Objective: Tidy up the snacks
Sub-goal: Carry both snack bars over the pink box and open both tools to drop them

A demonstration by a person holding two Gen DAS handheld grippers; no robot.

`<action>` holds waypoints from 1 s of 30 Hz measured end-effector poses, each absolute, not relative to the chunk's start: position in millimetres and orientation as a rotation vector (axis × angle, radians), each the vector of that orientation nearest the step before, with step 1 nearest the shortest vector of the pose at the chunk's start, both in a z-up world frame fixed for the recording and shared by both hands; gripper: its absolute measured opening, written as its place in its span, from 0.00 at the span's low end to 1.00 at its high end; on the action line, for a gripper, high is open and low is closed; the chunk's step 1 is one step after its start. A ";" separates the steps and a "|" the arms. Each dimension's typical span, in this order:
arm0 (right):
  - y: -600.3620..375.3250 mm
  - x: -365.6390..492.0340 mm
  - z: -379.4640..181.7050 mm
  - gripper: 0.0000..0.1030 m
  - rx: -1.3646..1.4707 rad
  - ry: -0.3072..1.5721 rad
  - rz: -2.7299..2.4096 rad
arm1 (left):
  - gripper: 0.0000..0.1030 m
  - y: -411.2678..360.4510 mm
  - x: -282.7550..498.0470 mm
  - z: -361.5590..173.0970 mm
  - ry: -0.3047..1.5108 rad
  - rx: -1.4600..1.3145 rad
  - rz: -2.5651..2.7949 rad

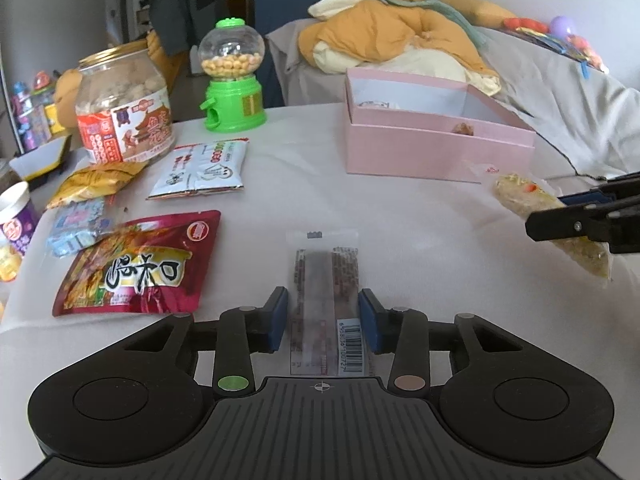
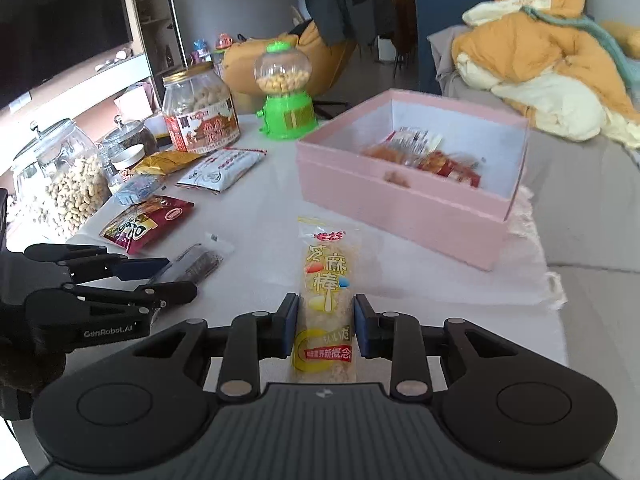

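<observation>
The right gripper has its fingers clamped on a yellow snack bar, held lengthwise between the blue pads above the table, in front of the pink box. From the left wrist the same bar hangs tilted in that gripper, off the cloth, just right of the box. The left gripper sits over a dark strip packet lying flat on the table; its fingers stand on either side of the packet, and whether the pads press it I cannot tell. The box is open and holds several wrapped snacks. To the left lie a red pouch, a white pouch, a yellow packet and a blue packet. Behind them stand a labelled jar and a green candy dispenser. A jar of peanuts stands at the table's far left edge.
</observation>
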State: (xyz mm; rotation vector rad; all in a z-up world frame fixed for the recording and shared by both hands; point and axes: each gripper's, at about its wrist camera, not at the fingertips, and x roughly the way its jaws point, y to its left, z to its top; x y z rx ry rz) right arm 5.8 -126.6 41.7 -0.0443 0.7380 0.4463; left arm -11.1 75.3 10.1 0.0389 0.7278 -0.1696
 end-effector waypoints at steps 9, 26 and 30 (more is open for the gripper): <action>-124.3 -4.5 43.3 0.28 -0.087 0.727 0.431 | 0.42 47.2 25.8 91.5 0.523 -0.013 -0.263; -135.2 10.3 17.1 0.28 -0.081 0.785 0.381 | 0.42 8.7 160.0 70.5 0.557 -0.240 -0.225; -131.1 15.0 17.4 0.28 -0.088 0.811 0.387 | 0.42 49.6 138.7 77.0 0.568 -0.280 -0.242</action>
